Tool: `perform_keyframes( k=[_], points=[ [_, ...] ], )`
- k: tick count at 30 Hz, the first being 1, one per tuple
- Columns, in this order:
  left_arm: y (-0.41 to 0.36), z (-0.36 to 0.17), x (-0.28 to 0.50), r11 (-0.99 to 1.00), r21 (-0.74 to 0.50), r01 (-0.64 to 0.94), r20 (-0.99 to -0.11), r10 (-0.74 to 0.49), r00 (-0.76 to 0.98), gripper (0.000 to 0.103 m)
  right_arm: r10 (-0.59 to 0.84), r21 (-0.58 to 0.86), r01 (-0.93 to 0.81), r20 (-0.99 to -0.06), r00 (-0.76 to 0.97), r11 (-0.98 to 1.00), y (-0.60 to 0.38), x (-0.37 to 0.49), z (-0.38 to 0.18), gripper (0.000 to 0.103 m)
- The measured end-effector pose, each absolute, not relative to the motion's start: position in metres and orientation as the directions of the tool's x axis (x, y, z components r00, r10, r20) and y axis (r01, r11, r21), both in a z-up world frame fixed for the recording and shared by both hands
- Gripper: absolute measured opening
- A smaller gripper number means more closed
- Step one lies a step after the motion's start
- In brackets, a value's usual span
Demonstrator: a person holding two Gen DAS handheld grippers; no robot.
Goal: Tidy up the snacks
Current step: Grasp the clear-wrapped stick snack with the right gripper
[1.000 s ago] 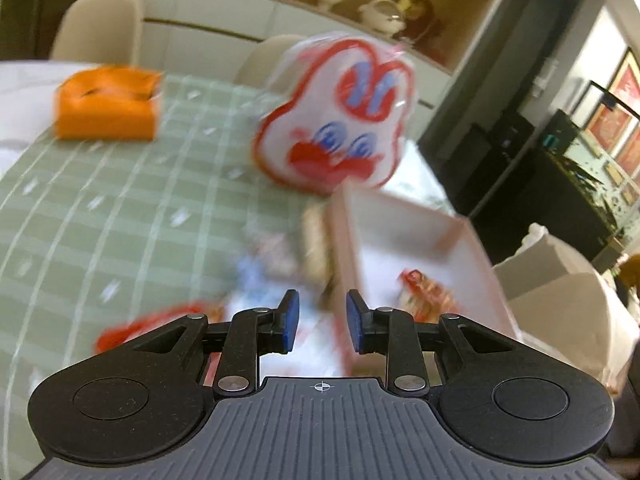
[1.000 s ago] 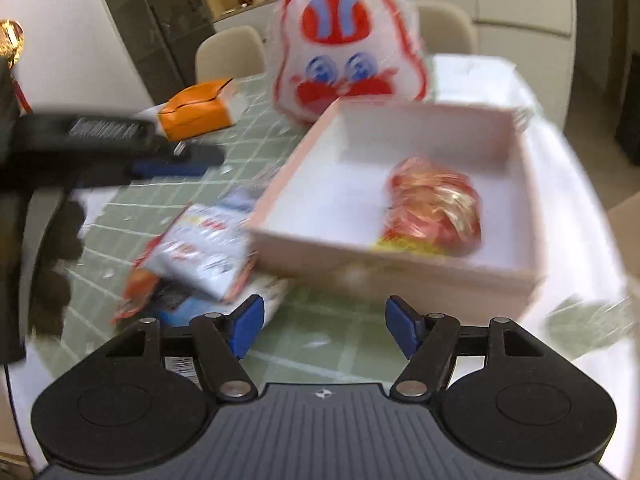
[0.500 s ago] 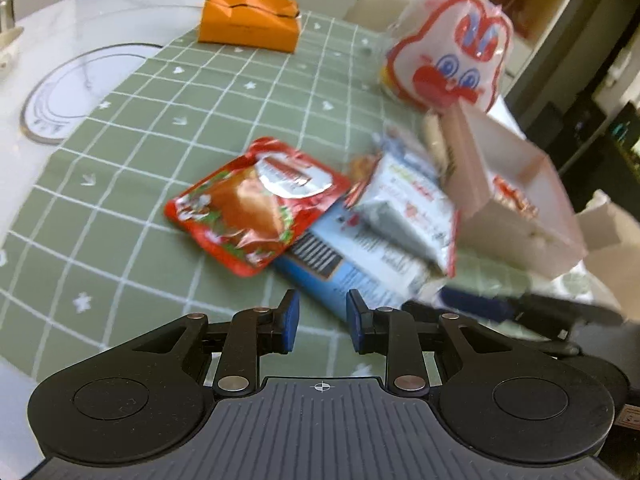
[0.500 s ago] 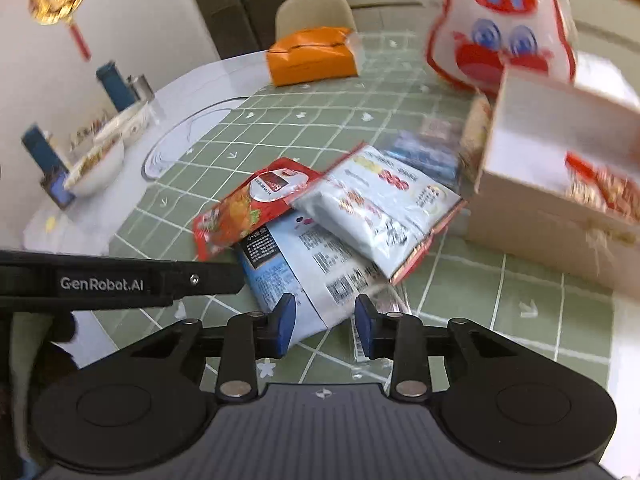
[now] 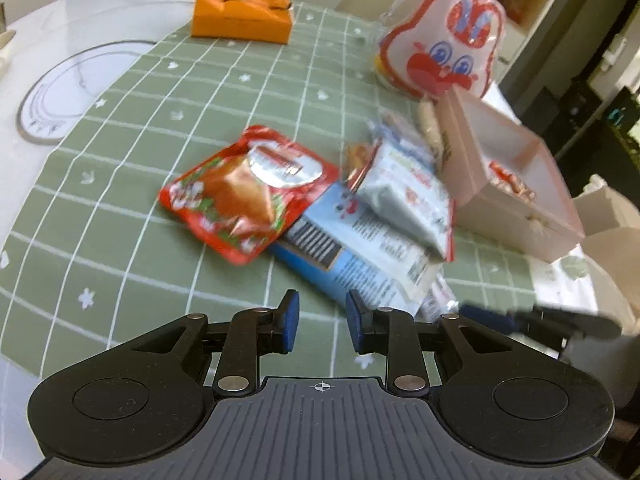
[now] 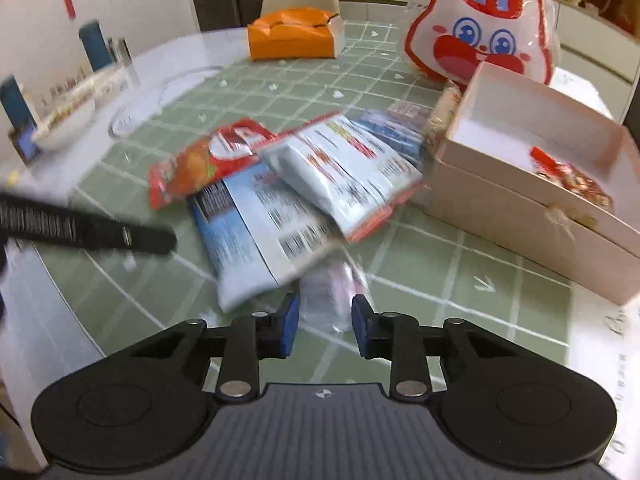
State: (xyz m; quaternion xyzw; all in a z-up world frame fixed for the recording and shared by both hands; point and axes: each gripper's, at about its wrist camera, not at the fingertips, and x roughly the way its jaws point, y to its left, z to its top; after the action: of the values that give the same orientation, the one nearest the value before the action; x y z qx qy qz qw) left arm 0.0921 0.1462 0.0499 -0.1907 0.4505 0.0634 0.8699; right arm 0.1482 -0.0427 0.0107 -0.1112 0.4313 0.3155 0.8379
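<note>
You are hovering both narrowed, empty claws — left gripper (image 5: pixel 319 322), right gripper (image 6: pixel 325 326) (jaws just closing) — over the snack pile (image 6: pixel 304 184) beside the pink box (image 6: pixel 532 216), needing a reopened grasp next.

Round white table (image 5: pixel 24 60), green checked cloth (image 5: pixel 132 184), heaped snack packets (image 5: pixel 360 236), pink box (image 6: pixel 532 216), orange box (image 5: pixel 242 14)
</note>
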Motion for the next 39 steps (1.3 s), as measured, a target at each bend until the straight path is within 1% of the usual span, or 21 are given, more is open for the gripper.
perform_keyframes(
  k=[3, 6, 8, 10, 11, 12, 14, 17, 19, 20, 22, 23, 24, 26, 27, 30, 33, 35, 37, 39],
  points=[
    [0.158, 0.06, 0.099, 0.92, -0.282, -0.273, -0.764, -0.044, 0.644, 0.029, 0.415, 0.093, -0.585, -0.793, 0.446, 0.806, -0.066, 0.143, 0.01, 0.028],
    [0.172, 0.068, 0.121, 0.936, -0.214, -0.279, -0.736, 0.032, 0.676, 0.029, 0.39, 0.083, -0.548, -0.791, 0.472, 0.833, -0.083, 0.144, 0.012, 0.028],
    [0.18, 0.069, 0.143, 0.952, -0.16, -0.261, -0.739, 0.06, 0.671, 0.029, 0.394, 0.09, -0.541, -0.785, 0.478, 0.836, -0.089, 0.144, 0.014, 0.029],
    [0.187, 0.067, 0.162, 0.951, -0.153, -0.268, -0.756, 0.062, 0.652, 0.029, 0.407, 0.101, -0.544, -0.778, 0.479, 0.833, -0.09, 0.143, 0.018, 0.042],
    [0.187, 0.068, 0.169, 0.948, -0.186, -0.259, -0.765, 0.025, 0.644, 0.029, 0.418, 0.103, -0.549, -0.767, 0.486, 0.829, -0.087, 0.142, 0.021, 0.052],
    [0.186, 0.069, 0.174, 0.942, -0.235, -0.239, -0.768, -0.029, 0.64, 0.029, 0.429, 0.101, -0.559, -0.756, 0.494, 0.823, -0.083, 0.141, 0.023, 0.057],
    [0.174, 0.07, 0.175, 0.94, -0.276, -0.202, -0.764, -0.087, 0.639, 0.029, 0.452, 0.088, -0.596, -0.74, 0.497, 0.798, -0.069, 0.142, 0.025, 0.06],
    [0.151, 0.066, 0.168, 0.955, -0.254, -0.155, -0.784, -0.109, 0.611, 0.029, 0.453, 0.049, -0.63, -0.739, 0.499, 0.775, -0.046, 0.15, 0.02, 0.06],
    [0.146, 0.058, 0.157, 0.947, -0.277, -0.164, -0.798, -0.132, 0.588, 0.029, 0.44, 0.03, -0.639, -0.75, 0.494, 0.769, -0.031, 0.158, 0.014, 0.06],
    [0.145, 0.055, 0.152, 0.943, -0.286, -0.173, -0.802, -0.137, 0.581, 0.029, 0.451, 0.044, -0.647, -0.753, 0.479, 0.761, -0.026, 0.16, 0.013, 0.059],
    [0.142, 0.051, 0.139, 0.935, -0.298, -0.191, -0.807, -0.14, 0.574, 0.029, 0.478, 0.08, -0.671, -0.763, 0.435, 0.737, -0.014, 0.16, 0.011, 0.049],
    [0.141, 0.048, 0.133, 0.93, -0.308, -0.2, -0.808, -0.145, 0.571, 0.029, 0.474, 0.073, -0.674, -0.765, 0.435, 0.735, -0.01, 0.157, 0.011, 0.043],
    [0.14, 0.045, 0.127, 0.924, -0.321, -0.209, -0.81, -0.154, 0.566, 0.029, 0.462, 0.055, -0.671, -0.766, 0.447, 0.739, -0.007, 0.154, 0.011, 0.042],
    [0.134, 0.039, 0.121, 0.918, -0.333, -0.215, -0.813, -0.163, 0.559, 0.029, 0.462, 0.067, -0.659, -0.765, 0.448, 0.749, -0.011, 0.151, 0.011, 0.041],
    [0.127, 0.036, 0.12, 0.924, -0.311, -0.22, -0.811, -0.138, 0.568, 0.029, 0.463, 0.079, -0.647, -0.765, 0.448, 0.758, -0.017, 0.149, 0.011, 0.041],
    [0.099, 0.035, 0.123, 0.948, -0.19, -0.256, -0.8, 0.001, 0.6, 0.029, 0.479, 0.108, -0.64, -0.759, 0.441, 0.76, -0.051, 0.142, 0.013, 0.041],
    [0.067, 0.028, 0.128, 0.952, -0.17, -0.256, -0.788, 0.024, 0.615, 0.03, 0.49, 0.134, -0.639, -0.764, 0.42, 0.757, -0.096, 0.142, 0.015, 0.041],
    [0.045, 0.021, 0.137, 0.968, -0.084, -0.235, -0.79, 0.079, 0.609, 0.031, 0.495, 0.14, -0.639, -0.761, 0.418, 0.756, -0.124, 0.143, 0.014, 0.041],
    [0.03, 0.016, 0.14, 0.967, -0.015, -0.256, -0.775, 0.151, 0.614, 0.031, 0.497, 0.139, -0.637, -0.755, 0.427, 0.758, -0.147, 0.147, 0.012, 0.041],
    [0.024, 0.014, 0.137, 0.953, 0.009, -0.302, -0.765, 0.202, 0.612, 0.03, 0.492, 0.125, -0.636, -0.751, 0.441, 0.762, -0.165, 0.149, 0.01, 0.042]
  ],
)
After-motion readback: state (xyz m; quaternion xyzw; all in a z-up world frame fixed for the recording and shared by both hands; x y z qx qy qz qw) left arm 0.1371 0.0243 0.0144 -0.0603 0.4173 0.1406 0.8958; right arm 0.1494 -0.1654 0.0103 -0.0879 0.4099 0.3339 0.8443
